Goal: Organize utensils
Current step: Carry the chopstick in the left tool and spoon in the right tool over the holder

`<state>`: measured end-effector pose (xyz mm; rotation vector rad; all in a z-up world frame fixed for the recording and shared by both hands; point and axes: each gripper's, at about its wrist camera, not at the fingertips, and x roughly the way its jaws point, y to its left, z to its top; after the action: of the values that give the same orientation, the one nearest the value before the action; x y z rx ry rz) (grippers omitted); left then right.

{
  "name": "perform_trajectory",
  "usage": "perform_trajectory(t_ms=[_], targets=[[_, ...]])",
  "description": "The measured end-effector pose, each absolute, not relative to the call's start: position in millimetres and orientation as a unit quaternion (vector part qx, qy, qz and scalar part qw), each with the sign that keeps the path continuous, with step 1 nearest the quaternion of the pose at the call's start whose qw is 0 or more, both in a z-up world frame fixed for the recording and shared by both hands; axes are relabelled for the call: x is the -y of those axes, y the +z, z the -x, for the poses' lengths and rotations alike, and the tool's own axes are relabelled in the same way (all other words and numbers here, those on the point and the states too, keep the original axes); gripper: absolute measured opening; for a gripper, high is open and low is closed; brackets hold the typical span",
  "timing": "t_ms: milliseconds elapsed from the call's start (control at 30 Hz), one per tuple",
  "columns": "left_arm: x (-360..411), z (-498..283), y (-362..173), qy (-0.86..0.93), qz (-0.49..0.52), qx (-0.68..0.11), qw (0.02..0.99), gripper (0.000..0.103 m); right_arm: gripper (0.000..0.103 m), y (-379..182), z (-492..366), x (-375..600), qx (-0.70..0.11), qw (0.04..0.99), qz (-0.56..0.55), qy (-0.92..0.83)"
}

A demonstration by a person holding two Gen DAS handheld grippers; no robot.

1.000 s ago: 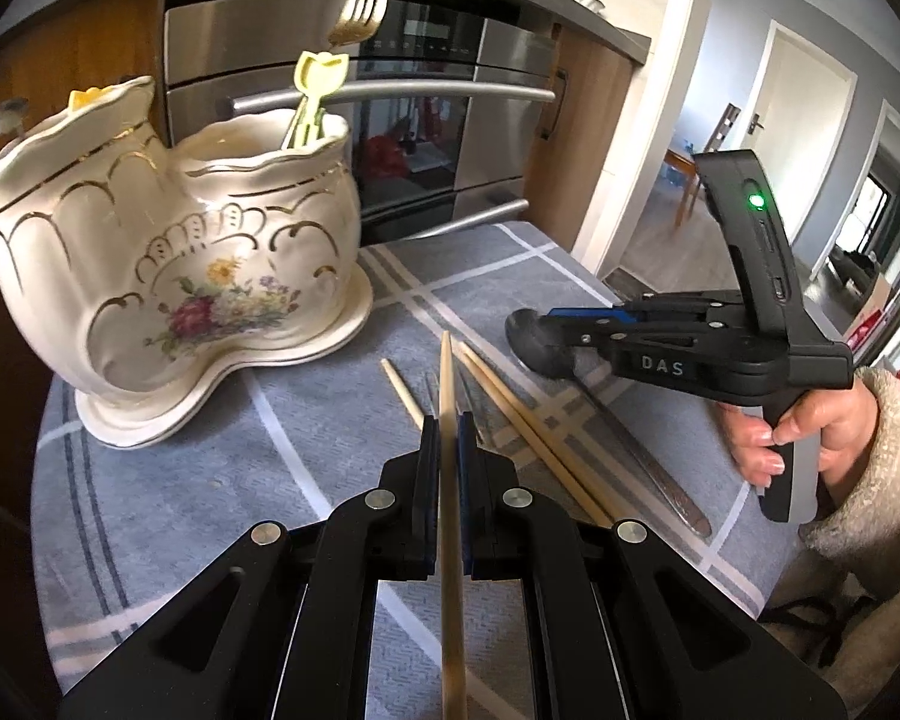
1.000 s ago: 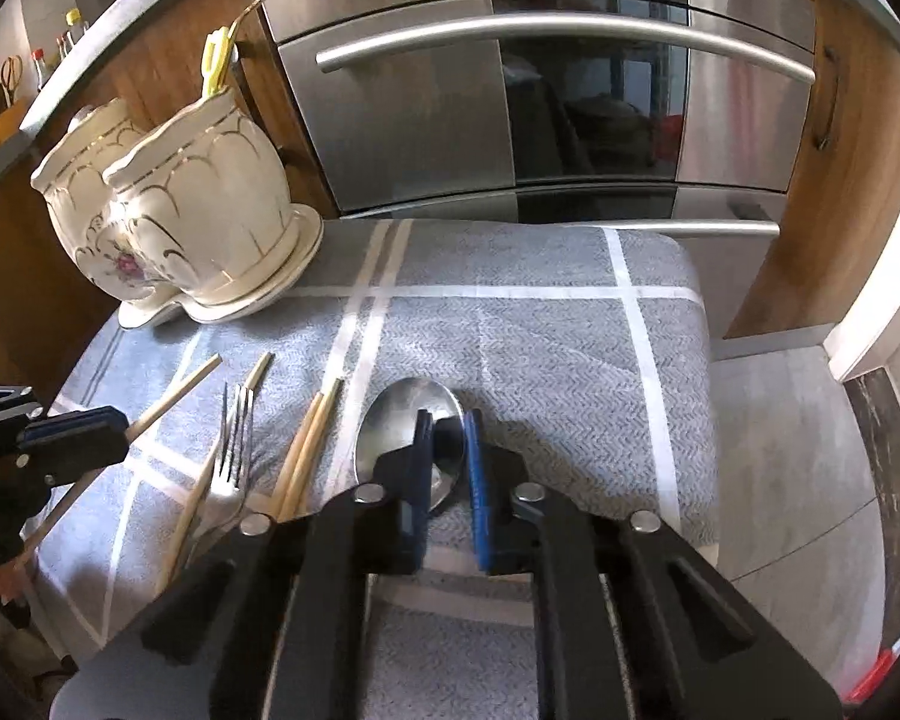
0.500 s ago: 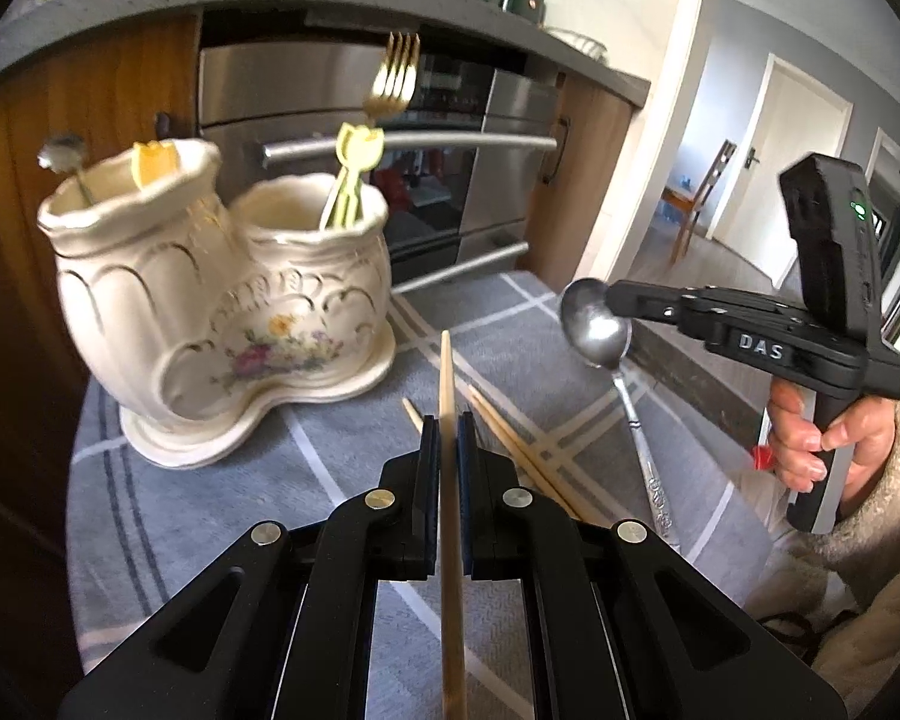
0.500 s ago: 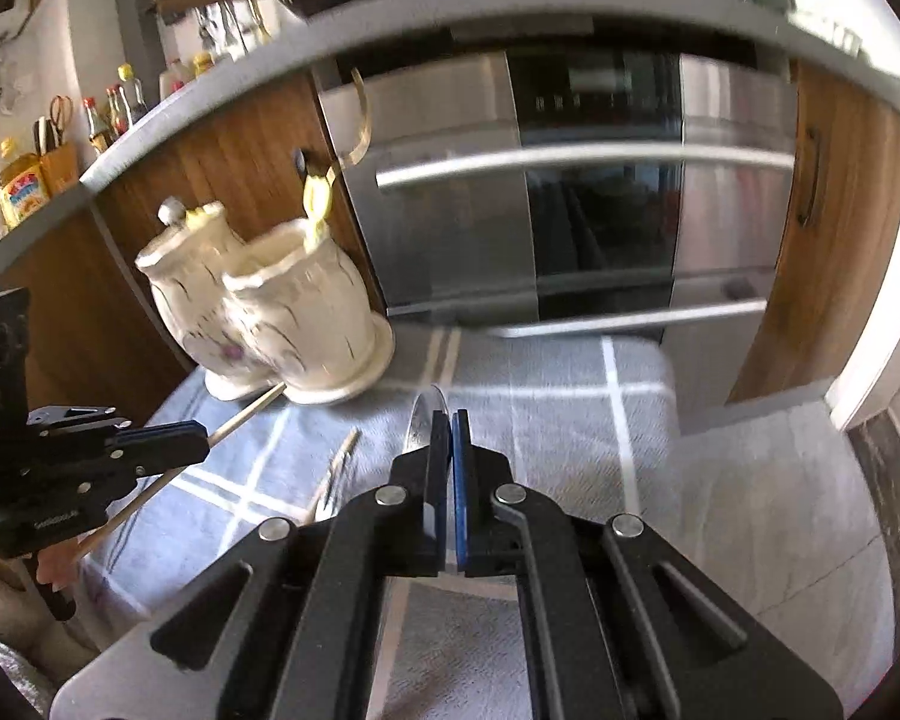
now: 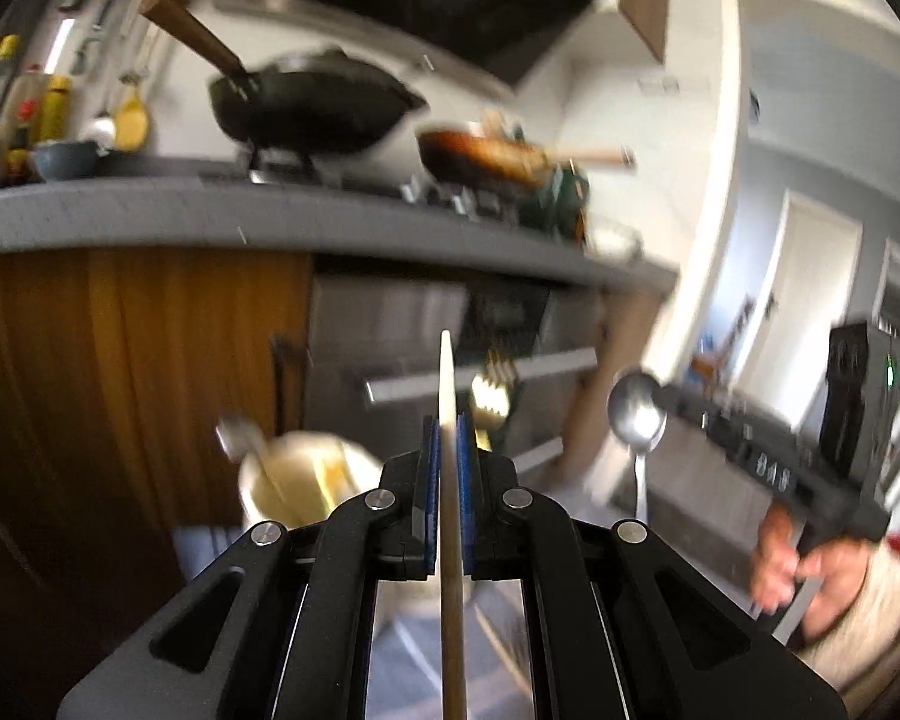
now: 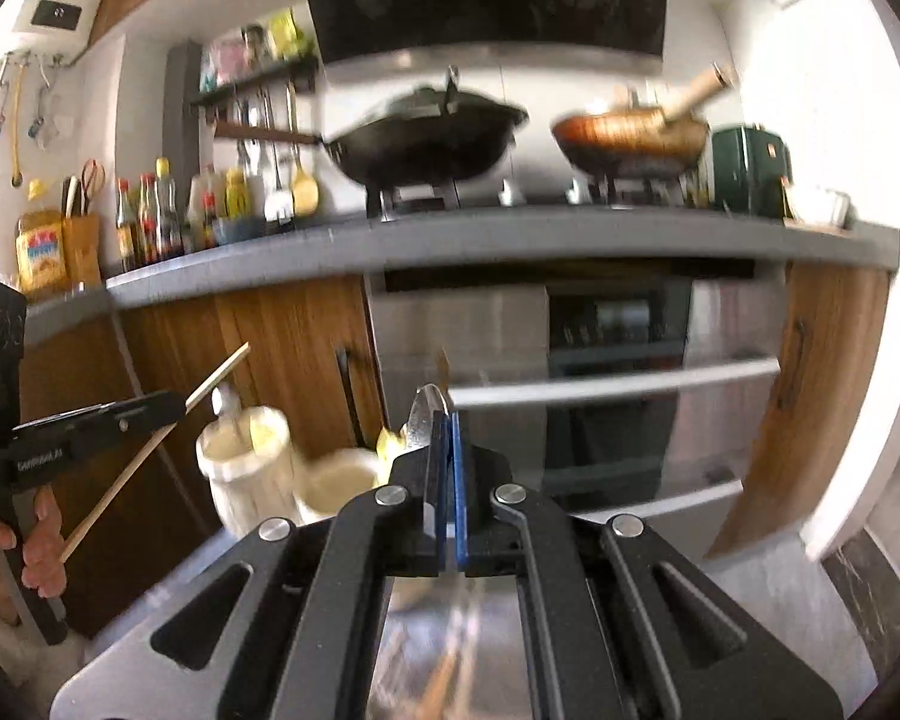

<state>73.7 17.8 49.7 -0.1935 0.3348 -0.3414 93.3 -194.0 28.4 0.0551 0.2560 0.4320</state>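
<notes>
My left gripper (image 5: 447, 438) is shut on a wooden chopstick (image 5: 449, 396) and holds it raised above the white ceramic holder (image 5: 294, 480); it also shows in the right wrist view (image 6: 180, 405). My right gripper (image 6: 447, 426) is shut on a steel spoon (image 6: 421, 420), lifted to the right of the holder (image 6: 252, 468); the spoon's bowl (image 5: 633, 417) shows in the left wrist view. A gold fork (image 5: 492, 393) and a small spoon (image 5: 234, 432) stand in the holder. The frames are blurred.
The holder sits on a grey checked cloth (image 6: 768, 612) in front of the oven (image 6: 618, 384) and wooden cabinet doors (image 5: 120, 372). Above is a counter with a black wok (image 6: 426, 144), a pan (image 6: 630, 138) and bottles (image 6: 150, 216).
Both grippers have risen well above the cloth, lifting the chopstick and the spoon. The views tilted up to the counter and now sit higher than the holder.
</notes>
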Motion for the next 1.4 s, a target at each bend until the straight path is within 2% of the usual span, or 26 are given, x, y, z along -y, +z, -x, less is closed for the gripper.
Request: perform_trajectory(t_ms=[300,700,1000,1400], targets=[[-61,-133,51,-0.176,0.170,-0.125,0.962,0.006,0.001,49,-139,143,-0.096,0.976,-0.044,0.189],[-65,-173,41,-0.161,0.151,-0.115,0.969,0.006,0.001,40,-159,117,-0.066,0.984,-0.023,0.165],[-64,-177,31,-0.150,0.142,-0.121,0.971,0.006,0.001,35,-163,118,-0.070,0.983,-0.030,0.168],[-49,-187,32,-0.149,0.099,-0.114,0.977,0.006,0.001,39,-151,114,-0.025,0.990,-0.009,0.142]])
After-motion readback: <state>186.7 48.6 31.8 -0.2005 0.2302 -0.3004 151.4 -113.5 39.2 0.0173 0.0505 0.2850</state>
